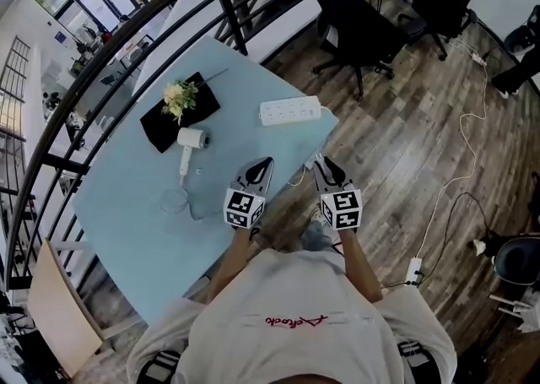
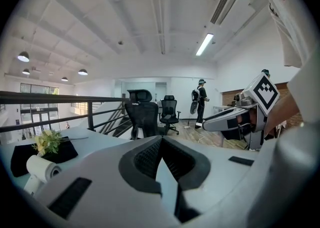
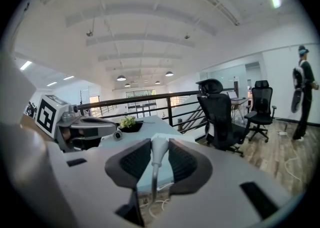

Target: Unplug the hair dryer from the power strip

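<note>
The hair dryer [image 1: 190, 144] lies on its side near the middle of a pale blue table [image 1: 126, 230], just beside the near edge of a black mat [image 1: 160, 125] that carries a small bunch of flowers [image 1: 179, 97]. Its long axis is the white handle, which runs from the short barrel away from the mat toward the corner nearest the person. The barrel lies crosswise, its dark round end facing the person's edge. Its white plug [image 3: 158, 153] is clear of the power strip [image 1: 290, 110], which lies by the table's right corner. The right gripper [image 3: 160, 142] is clamped on the plug just off the person's edge, the cord [image 3: 154, 187] hanging below. Beside it, the left gripper [image 2: 161, 141] has its jaws pressed together on nothing. Around the table are a black railing [image 1: 126, 28], a wood floor [image 1: 405, 146] and black office chairs [image 1: 359, 24].
</note>
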Tool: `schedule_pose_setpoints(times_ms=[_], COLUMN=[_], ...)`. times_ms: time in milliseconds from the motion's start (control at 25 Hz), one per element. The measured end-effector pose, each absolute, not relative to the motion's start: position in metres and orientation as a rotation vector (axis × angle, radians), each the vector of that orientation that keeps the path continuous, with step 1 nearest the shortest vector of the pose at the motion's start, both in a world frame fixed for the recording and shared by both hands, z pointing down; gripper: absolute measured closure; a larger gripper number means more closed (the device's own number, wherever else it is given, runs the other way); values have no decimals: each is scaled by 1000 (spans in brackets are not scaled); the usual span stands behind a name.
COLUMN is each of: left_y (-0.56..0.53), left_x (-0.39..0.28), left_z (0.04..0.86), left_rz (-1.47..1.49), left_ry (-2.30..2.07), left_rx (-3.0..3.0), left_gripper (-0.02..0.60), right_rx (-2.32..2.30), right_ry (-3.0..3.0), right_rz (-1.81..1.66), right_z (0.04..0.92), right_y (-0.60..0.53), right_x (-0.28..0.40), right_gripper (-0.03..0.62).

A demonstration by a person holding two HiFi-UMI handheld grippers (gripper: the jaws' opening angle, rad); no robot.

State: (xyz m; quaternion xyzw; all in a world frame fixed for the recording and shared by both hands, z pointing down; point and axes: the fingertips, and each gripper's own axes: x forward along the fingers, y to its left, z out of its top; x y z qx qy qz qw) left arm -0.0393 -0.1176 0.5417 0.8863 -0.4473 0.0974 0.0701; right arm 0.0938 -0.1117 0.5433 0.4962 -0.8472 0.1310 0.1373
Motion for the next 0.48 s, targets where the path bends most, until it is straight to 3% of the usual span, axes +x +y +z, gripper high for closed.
schedule_pose_setpoints(times_ms=[480], left_y=[-40], left_x=[-50], left_z=[518], left_rz=[244], left_ry=[-1279], left_rx=[2765], left_gripper=[572], right_rx=[1566], right_ry=[-2414], right_rz=[318], right_z=[523], right_y=[-25], right_x=[86], right_gripper=[474])
